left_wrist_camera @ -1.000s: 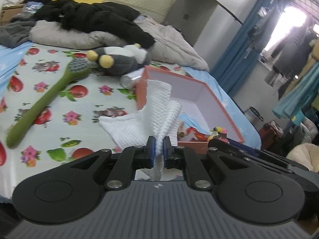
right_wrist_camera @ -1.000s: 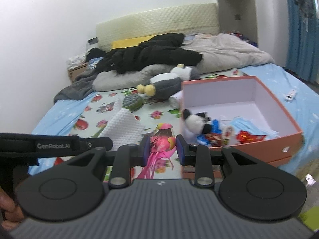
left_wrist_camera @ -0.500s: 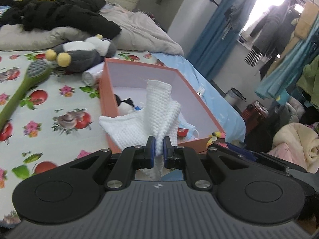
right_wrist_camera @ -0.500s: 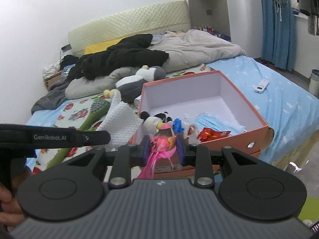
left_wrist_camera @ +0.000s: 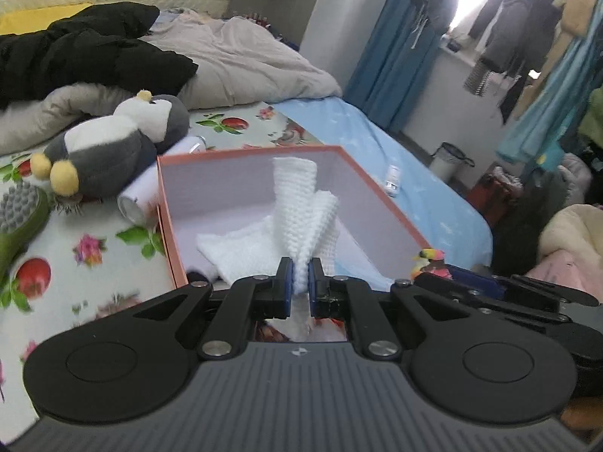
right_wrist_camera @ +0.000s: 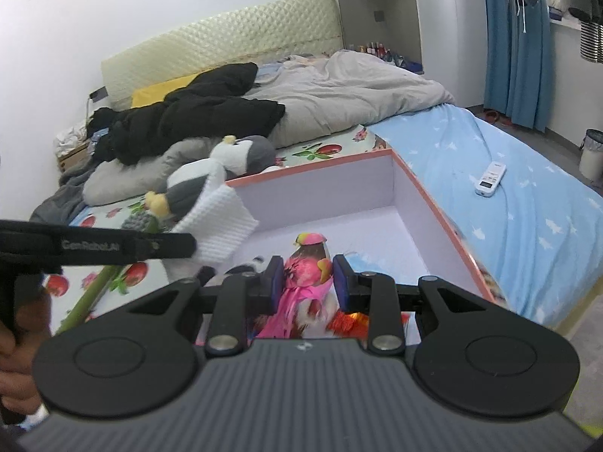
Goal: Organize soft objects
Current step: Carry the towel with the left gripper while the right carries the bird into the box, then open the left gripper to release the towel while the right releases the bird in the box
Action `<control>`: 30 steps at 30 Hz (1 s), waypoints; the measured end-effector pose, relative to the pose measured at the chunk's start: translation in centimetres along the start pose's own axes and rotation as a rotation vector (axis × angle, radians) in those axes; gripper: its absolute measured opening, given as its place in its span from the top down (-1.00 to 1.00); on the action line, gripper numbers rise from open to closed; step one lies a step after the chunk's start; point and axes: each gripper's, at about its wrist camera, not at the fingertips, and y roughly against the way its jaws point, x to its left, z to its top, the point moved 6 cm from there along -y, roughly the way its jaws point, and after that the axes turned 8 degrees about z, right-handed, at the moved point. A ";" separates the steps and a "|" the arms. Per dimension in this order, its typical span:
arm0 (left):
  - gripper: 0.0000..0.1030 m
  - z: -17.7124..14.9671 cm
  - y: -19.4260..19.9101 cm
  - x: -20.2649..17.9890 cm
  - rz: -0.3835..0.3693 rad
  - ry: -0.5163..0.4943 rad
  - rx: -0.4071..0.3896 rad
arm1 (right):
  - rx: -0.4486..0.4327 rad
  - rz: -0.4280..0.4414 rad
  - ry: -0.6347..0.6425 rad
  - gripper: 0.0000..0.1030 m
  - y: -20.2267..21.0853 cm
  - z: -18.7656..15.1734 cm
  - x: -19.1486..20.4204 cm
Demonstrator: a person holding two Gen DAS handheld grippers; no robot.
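My left gripper (left_wrist_camera: 299,277) is shut on a white knitted cloth (left_wrist_camera: 301,222) and holds it over the open orange box (left_wrist_camera: 380,196). The cloth also shows in the right wrist view (right_wrist_camera: 222,226) at the box's left edge. My right gripper (right_wrist_camera: 308,277) is shut on a pink bird toy (right_wrist_camera: 307,263) above the near part of the box (right_wrist_camera: 429,196). A grey and white penguin plush (left_wrist_camera: 113,147) lies on the bed beyond the box, also seen from the right wrist (right_wrist_camera: 222,165).
A green brush (left_wrist_camera: 19,222) and a white can (left_wrist_camera: 137,199) lie left of the box on the flowered sheet. Black clothes (right_wrist_camera: 196,116) and a grey duvet (right_wrist_camera: 339,90) fill the bed's far end. A white remote (right_wrist_camera: 490,179) lies on the blue sheet.
Both grippers have moved forward and right, from beside the box to over it, each still holding its object. The box now fills the middle of both views.
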 end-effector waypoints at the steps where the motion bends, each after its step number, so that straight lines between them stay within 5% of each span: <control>1: 0.80 0.7 -1.0 0.3 0.002 0.010 0.016 | 0.005 0.004 0.009 0.39 -0.9 0.3 -0.2; 12: 0.79 4.4 -11.0 3.3 0.048 0.007 0.208 | 0.130 -0.009 -0.009 0.38 -10.0 2.6 -3.5; 20: 0.77 4.1 -13.1 4.4 0.067 0.004 0.265 | 0.198 -0.023 -0.047 0.36 -12.9 1.6 -5.3; 22: 0.59 3.8 -12.8 4.2 0.065 -0.009 0.271 | 0.213 -0.024 -0.057 0.09 -13.0 1.5 -5.6; 24: 0.07 3.8 -12.2 4.1 0.080 -0.013 0.261 | 0.212 -0.022 -0.064 -0.14 -12.6 1.6 -5.7; 30: 0.07 4.6 -8.6 4.0 0.077 -0.027 0.192 | 0.163 -0.013 -0.062 -0.14 -9.9 3.0 -5.2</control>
